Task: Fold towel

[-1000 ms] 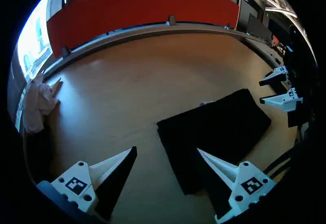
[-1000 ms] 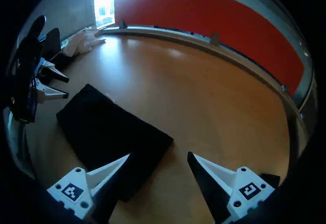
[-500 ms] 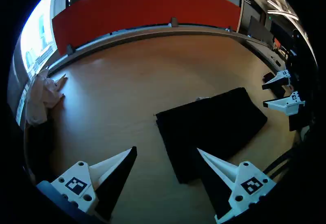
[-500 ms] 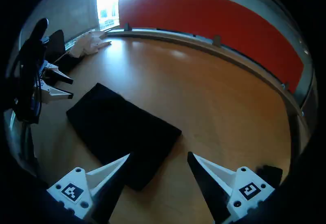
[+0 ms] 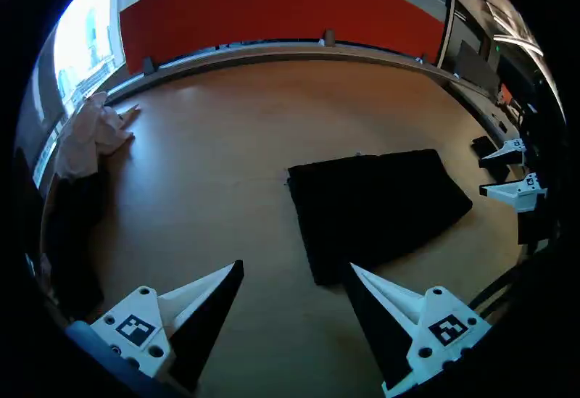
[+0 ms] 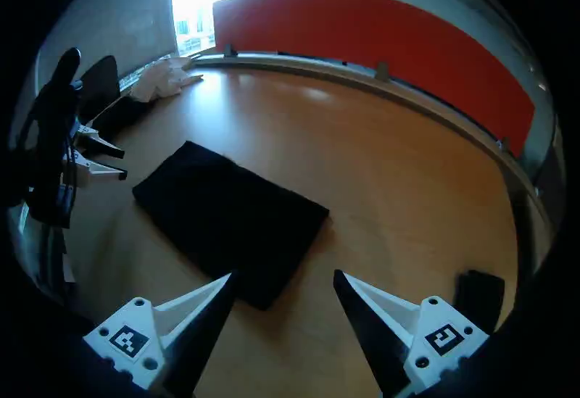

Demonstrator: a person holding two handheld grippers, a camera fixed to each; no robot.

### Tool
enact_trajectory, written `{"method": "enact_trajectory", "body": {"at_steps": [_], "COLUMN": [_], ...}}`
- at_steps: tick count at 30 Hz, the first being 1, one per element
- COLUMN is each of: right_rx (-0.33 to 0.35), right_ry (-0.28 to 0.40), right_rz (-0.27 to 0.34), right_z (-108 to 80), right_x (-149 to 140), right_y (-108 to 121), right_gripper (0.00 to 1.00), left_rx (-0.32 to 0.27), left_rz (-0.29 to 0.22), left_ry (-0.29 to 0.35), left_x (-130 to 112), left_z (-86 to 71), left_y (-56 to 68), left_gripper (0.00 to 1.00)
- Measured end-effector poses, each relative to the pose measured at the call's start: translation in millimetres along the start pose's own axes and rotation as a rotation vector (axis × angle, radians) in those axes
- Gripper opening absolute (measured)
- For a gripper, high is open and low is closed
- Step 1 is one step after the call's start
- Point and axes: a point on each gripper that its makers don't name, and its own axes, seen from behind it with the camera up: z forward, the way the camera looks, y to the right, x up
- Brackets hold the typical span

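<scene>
1. Both claws are empty: your left claw (image 5: 293,265) is spread wide, and your right claw (image 6: 283,275) is spread just as wide
2. The black towel (image 5: 373,206) lies flat on the wooden desk (image 5: 217,180) as a tidy rectangle; it looks already folded at least once
3. In the left gripper view the towel sits ahead and right of centre, its long axis running across the frame, one corner just beside your lower-right finger
4. In the right gripper view a towel corner dips between your two fingers at lower centre, so the right claw seems the nearer one; how high it hangs above the cloth cannot be told
5. The claws stand at opposite short ends, so a fold end to end looks open to you
6. Bare desk surrounds the towel; the crumpled white cloth (image 5: 90,133) at upper left and the small dark object (image 6: 478,296) at lower right lie well apart from it
</scene>
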Motion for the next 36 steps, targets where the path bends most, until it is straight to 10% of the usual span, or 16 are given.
{"method": "enact_trajectory", "body": {"at_steps": [36], "right_rx": [0.124], "right_ry": [-0.089], "right_rz": [-0.166], "right_z": [22.4], "right_x": [-27.7], "right_y": [-18.6], "right_gripper": [0.93], "left_rx": [0.134], "left_rz": [-0.155], "left_ry": [0.02], "left_x": [-47.4], "left_z": [-67.4], "left_y": [-44.7], "left_gripper": [0.99]}}
